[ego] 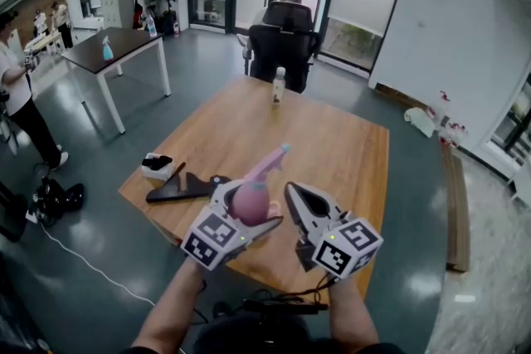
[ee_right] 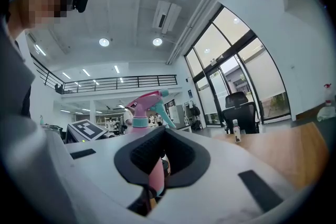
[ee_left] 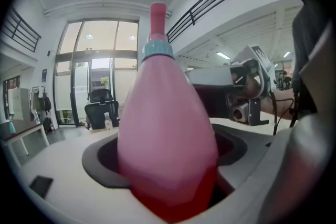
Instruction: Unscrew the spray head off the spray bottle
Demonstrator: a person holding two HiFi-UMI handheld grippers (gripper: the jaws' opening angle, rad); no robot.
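The left gripper point(ego: 249, 215) is clamping the body of the pink spray bottle point(ego: 249, 199) over the wooden table point(ego: 332, 145), with its spray head point(ego: 270, 162) attached. Just beside it, the right gripper point(ego: 292, 191) is hovering, jaws closed together on nothing.

Spray bottle point(ego: 248, 200): pink, teardrop-shaped body, teal collar at the neck; spray head point(ego: 271, 160): pink, teal at the nozzle tip, still seated on the neck; bottle leans away from the person, body clamped in the left gripper point(ego: 251, 208).
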